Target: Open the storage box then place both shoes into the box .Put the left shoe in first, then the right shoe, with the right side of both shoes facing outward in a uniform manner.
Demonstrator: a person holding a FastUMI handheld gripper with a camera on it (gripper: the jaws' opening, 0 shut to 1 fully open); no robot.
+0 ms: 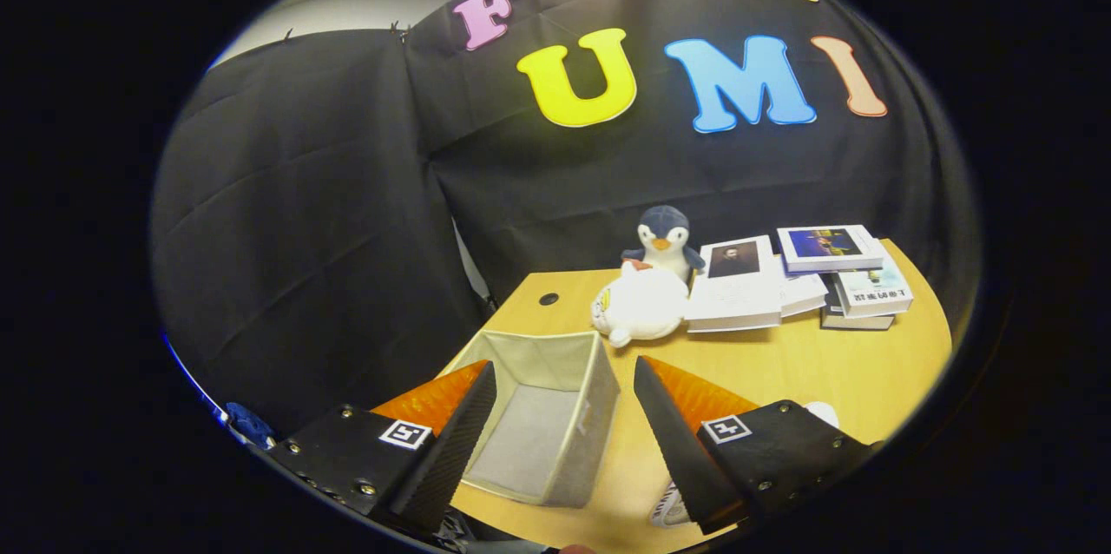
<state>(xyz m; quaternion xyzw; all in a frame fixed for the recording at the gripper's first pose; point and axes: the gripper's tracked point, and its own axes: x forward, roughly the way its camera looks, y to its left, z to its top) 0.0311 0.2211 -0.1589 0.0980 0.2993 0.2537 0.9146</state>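
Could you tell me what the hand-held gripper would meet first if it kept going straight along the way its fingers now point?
Probably the open storage box: it sits between and just ahead of the spread, empty fingers of the hand-held gripper. Depth is unclear; a higher path would reach the white plush toy beyond.

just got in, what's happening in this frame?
A person holds the gripper above a wooden table, fingers open and holding nothing. The fabric storage box sits between and below the fingers, open and with nothing in it. Part of a white shoe peeks out under one finger; no shoe is in the box yet. Beyond lie a white plush, a penguin toy and books.
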